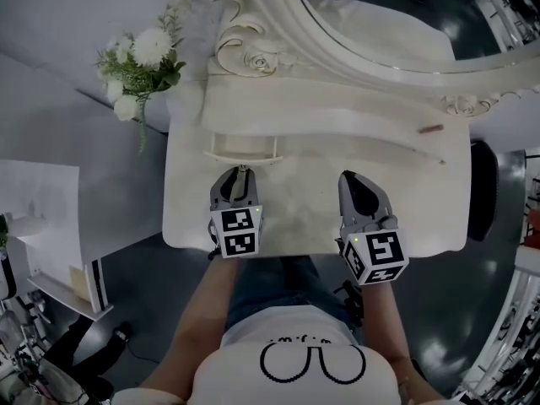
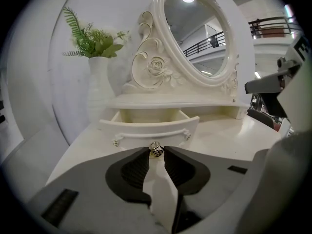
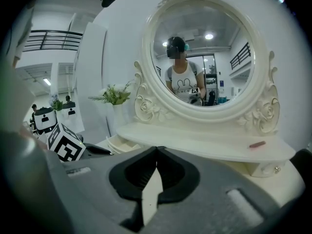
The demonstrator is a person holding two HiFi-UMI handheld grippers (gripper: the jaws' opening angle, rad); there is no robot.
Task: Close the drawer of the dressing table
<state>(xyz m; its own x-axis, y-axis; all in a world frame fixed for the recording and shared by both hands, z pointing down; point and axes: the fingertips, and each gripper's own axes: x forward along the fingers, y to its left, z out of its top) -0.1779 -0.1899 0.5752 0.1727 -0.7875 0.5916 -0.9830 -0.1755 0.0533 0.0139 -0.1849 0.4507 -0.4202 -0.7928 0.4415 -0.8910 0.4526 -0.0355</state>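
Observation:
The white dressing table has a small drawer pulled out under the shelf, at its left. In the left gripper view the drawer stands open and empty, its curved front facing me. My left gripper is just in front of that drawer, low over the tabletop. Its jaws stand narrow, with a small silver ring pinched between the tips. My right gripper rests over the tabletop to the right, apart from the drawer. Its jaws are shut with nothing between them.
A large oval mirror in a carved frame rises behind the shelf. A white vase of flowers stands off the table's left end. A small reddish stick lies on the shelf at the right. The person's legs are at the table's near edge.

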